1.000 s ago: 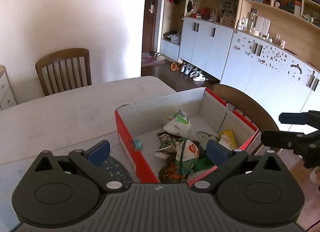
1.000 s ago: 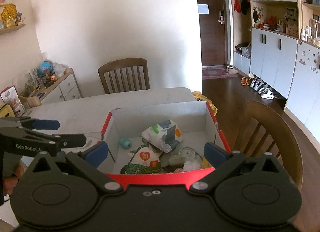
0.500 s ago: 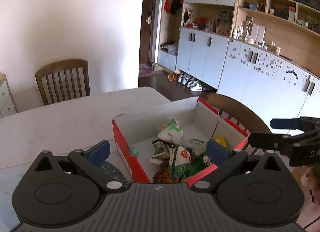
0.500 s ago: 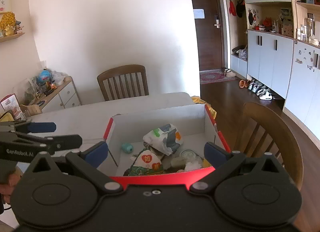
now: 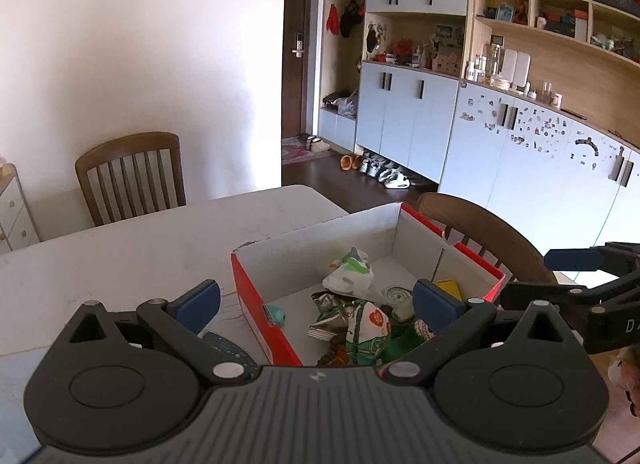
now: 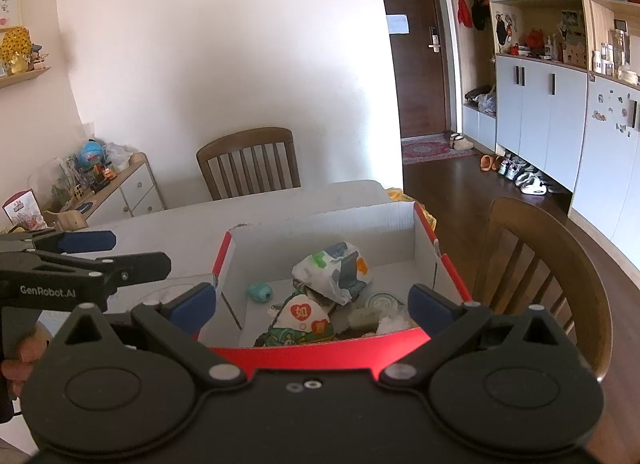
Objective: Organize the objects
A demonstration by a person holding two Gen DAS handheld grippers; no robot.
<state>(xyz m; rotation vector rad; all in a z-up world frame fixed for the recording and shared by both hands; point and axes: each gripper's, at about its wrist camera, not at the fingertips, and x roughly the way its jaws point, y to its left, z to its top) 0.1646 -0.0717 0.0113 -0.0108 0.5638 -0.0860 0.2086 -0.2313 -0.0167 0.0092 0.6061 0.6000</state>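
A red cardboard box (image 5: 256, 304) (image 6: 320, 356) with white inner walls sits on the pale table. Inside lie several snack packets, among them a white and green bag (image 5: 348, 278) (image 6: 332, 270), a packet with red hearts (image 5: 370, 324) (image 6: 304, 322), a small teal object (image 5: 276, 314) (image 6: 260, 291) and a round tin (image 5: 396, 296) (image 6: 380, 300). My left gripper (image 5: 316, 300) hovers open above the box's near left corner, holding nothing. My right gripper (image 6: 312, 300) is open over the near red wall, also with nothing in it. Each gripper shows at the edge of the other's view.
The table (image 5: 120, 248) stretches left and back from the box. One wooden chair (image 5: 128, 175) stands at the far side, another (image 6: 552, 272) to the right of the box. A dark round mat (image 5: 228, 348) lies left of the box. A person's hand (image 6: 20, 356) holds the left gripper.
Both grippers have risen and drawn back a little, so the box sits lower and smaller in both views. Both stay open; the box contents have not moved.
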